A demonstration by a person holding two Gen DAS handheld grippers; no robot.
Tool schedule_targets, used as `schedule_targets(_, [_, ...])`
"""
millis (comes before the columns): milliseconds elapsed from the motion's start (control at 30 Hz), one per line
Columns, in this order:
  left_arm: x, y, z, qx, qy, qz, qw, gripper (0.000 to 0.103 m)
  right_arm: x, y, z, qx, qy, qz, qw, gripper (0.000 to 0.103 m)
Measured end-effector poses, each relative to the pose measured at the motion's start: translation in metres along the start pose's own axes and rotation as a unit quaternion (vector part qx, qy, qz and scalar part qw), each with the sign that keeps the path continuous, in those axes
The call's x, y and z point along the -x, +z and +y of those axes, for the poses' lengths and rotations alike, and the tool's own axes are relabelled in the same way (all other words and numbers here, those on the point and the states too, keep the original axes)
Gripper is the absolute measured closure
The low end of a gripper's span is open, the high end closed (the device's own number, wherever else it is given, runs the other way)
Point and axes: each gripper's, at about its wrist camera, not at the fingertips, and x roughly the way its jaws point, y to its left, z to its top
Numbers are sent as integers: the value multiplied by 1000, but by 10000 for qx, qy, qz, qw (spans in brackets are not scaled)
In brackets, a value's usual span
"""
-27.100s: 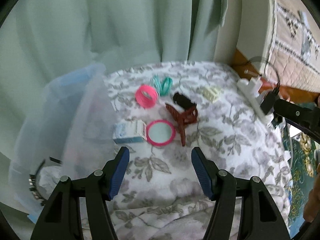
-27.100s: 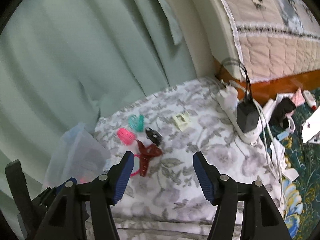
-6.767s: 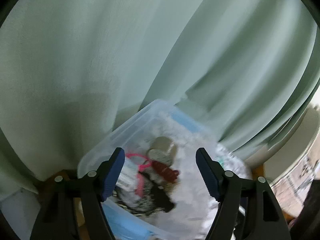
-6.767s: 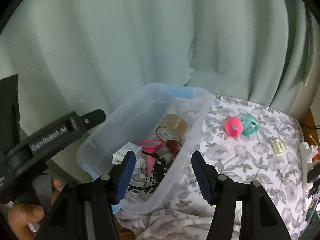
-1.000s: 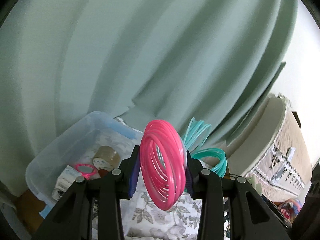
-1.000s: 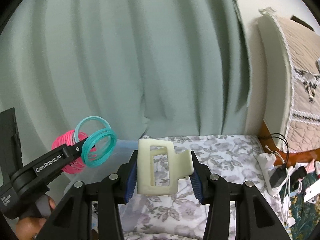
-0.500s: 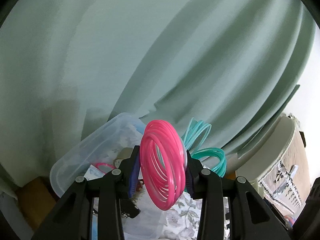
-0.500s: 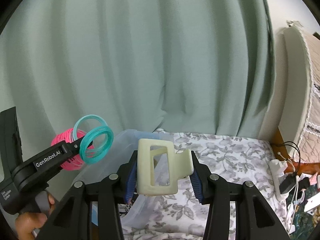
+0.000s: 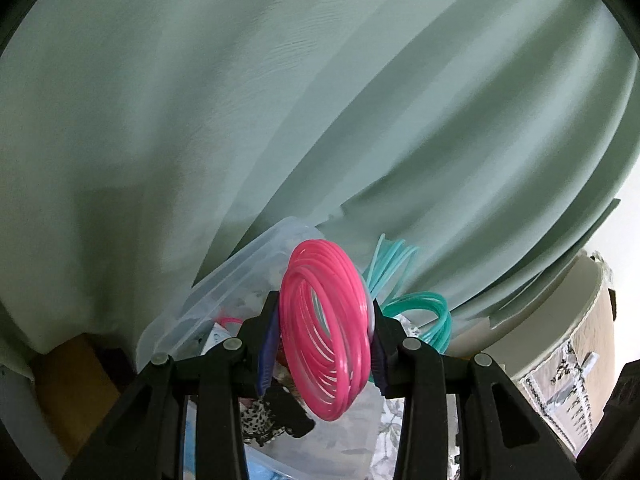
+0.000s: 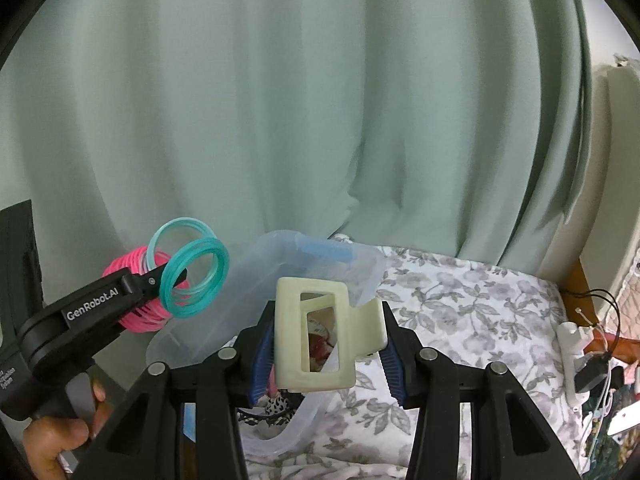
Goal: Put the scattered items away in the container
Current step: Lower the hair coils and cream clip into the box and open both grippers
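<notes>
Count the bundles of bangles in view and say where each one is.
2. The pink bangles are clamped in the left gripper; the teal bangles hang on its outer side. Others may be hidden in the container.

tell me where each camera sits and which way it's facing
Left wrist: on the left tool, looking along its fingers at the pink bangles it grips, clear bin and curtain beyond.
Right wrist: on the right tool, facing the cream hair claw it grips; the left tool and a hand show.
Shared: bangles, bin, curtain.
</notes>
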Motion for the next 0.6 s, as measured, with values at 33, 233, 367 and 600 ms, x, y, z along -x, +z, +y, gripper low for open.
schedule_targets(33, [0,0,2,14,8,12,10000,63,-2,-1,1,14,3,33,10000,54])
schedule_targets(233, [-8,-1,12,91,64,123,9999,63,-19,-5,9,71,37,232,9997,54])
schedule_targets(367, [-15,-3,22,145,119,207,9996,63,-30,-9,17,126,71,377,9992,54])
schedule_targets(600, [-28,-8,31,212,204,376,9989,63,-47,-16,24,156,117,626,9978,54])
